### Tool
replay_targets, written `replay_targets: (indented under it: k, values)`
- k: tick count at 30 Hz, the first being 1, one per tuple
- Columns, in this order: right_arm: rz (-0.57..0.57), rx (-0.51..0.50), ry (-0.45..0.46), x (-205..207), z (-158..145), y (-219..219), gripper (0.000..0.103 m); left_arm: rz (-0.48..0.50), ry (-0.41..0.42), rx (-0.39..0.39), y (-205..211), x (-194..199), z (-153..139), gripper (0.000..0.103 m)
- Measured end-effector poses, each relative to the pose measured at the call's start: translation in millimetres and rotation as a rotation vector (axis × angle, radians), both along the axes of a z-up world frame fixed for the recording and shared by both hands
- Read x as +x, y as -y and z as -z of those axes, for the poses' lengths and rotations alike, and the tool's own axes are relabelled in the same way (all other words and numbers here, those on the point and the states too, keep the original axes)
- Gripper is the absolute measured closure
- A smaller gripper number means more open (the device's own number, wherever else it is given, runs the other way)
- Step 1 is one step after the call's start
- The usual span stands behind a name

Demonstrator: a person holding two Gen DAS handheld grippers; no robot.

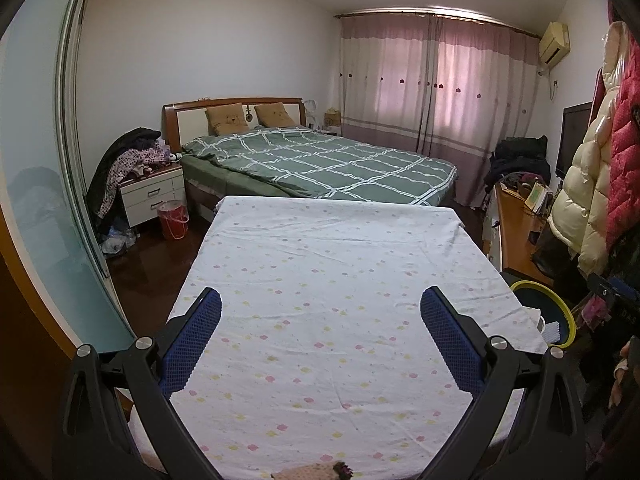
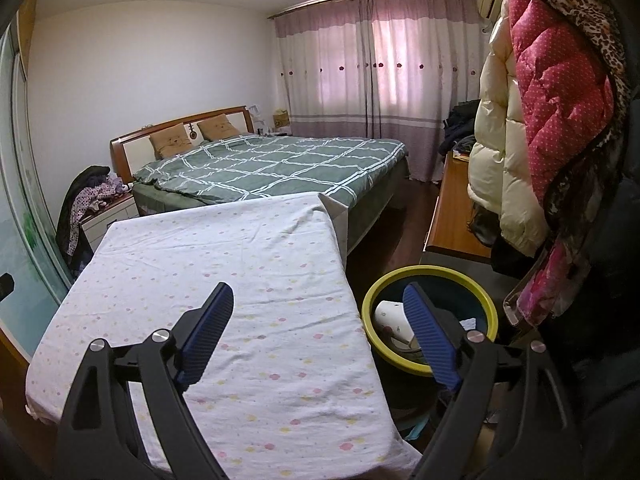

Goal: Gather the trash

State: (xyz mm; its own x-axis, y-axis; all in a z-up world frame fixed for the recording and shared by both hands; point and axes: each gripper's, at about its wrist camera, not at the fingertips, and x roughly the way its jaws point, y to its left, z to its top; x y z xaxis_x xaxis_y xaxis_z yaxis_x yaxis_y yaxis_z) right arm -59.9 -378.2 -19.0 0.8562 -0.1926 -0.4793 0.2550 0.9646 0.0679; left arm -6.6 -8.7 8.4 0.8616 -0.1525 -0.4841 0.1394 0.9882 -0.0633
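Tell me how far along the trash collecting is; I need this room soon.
Done, it seems: the flowered cloth on the table shows no litter, and the yellow-rimmed bin beside it already holds a white item and other scraps. In hand: nothing; the left gripper and right gripper both stand open and empty. Left: perhaps the small patterned thing at the table's near edge.

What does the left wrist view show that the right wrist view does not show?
Only the left wrist view: a red bucket on the floor by the nightstand, and a dark TV screen. Only the right wrist view: white trash inside the yellow-rimmed bin. Both share: the flowered table cloth, the green bed, pink curtains, and an open, empty hand-held gripper.
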Motion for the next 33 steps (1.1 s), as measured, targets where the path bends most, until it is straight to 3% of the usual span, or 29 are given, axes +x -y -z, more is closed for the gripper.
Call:
replay_targets:
  k: [33]
  values:
    - [-0.019, 0.008, -0.007, 6.6, 2.2, -6.0, 0.018, -0.009, 0.0, 0.017, 1.9, 4.3, 3.0, 0.005]
